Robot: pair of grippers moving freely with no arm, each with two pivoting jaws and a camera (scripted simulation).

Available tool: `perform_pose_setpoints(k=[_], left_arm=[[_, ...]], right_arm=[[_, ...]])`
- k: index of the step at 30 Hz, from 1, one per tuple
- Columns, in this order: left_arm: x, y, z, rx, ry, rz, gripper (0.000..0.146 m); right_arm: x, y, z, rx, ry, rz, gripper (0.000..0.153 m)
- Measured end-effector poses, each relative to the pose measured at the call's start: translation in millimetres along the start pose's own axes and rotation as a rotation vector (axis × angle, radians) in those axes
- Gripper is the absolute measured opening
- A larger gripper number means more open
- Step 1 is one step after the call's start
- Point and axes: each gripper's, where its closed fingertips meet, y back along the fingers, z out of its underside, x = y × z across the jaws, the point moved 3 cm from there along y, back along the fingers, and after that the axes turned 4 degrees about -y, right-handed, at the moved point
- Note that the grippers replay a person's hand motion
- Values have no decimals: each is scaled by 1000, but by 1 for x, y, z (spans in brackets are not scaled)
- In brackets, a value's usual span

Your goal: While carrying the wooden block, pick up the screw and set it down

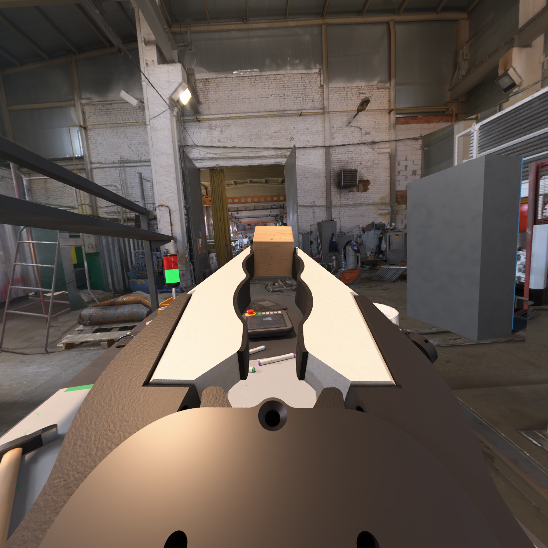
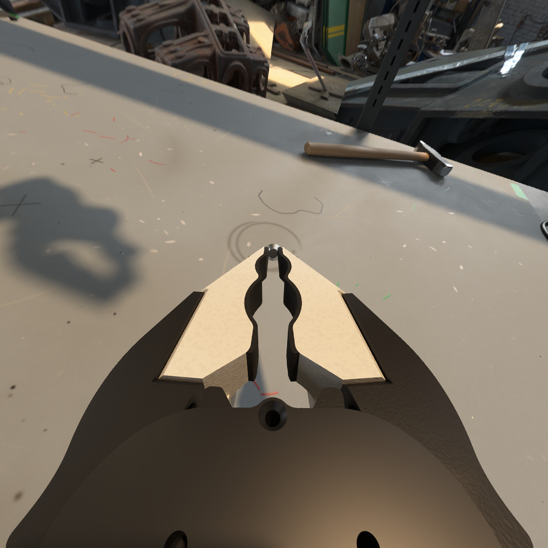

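In the left wrist view my left gripper (image 1: 273, 252) is shut on a light wooden block (image 1: 273, 252), held between the fingertips well above the table. In the right wrist view my right gripper (image 2: 272, 254) is shut on a small silver screw (image 2: 272, 249), pinched at the very tips. It hangs over the grey-beige tabletop (image 2: 148, 296), above a faint drawn ring mark (image 2: 264, 237); I cannot tell whether the screw touches the surface.
A hammer (image 2: 379, 155) with a wooden handle lies near the table's far edge. A teach pendant (image 1: 268, 321), markers (image 1: 275, 358) and a red-green signal light (image 1: 171, 269) sit under the left gripper. A grey cabinet (image 1: 462, 252) stands to the right.
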Motion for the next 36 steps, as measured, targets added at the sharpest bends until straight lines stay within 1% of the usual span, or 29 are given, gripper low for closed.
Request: perform_pose_setpoints(k=[6, 12, 15, 17, 21, 25, 30, 32, 34, 36], left_arm=[[-3, 3, -1, -4, 3, -6, 24], [-6, 3, 2, -10, 27, -7, 24], [-9, 5, 3, -14, 28, -10, 24], [-13, 8, 2, -20, 24, -27, 24], [-19, 14, 1, -20, 22, -51, 24], [-23, 16, 3, -37, 26, -63, 24], [-25, 18, 3, -42, 21, -75, 24], [-24, 17, 4, -47, 22, -69, 24], [-23, 14, 7, -58, 24, -61, 24], [-20, 11, 12, -85, 22, -39, 24]], right_arm=[[-2, -4, 10, -30, -5, -7, 6], [7, 2, 19, -84, -8, 27, 6], [13, 9, 21, -32, -75, 10, 6], [18, 14, 27, -35, -99, 23, 6], [28, 21, 43, -129, -80, 68, 6], [32, 25, 62, -276, -8, 79, 6], [30, 25, 86, -456, 132, -6, 6], [30, 24, 90, -495, 172, -48, 6], [31, 23, 89, -514, 161, -95, 6], [32, 23, 89, -524, 146, -110, 6]])
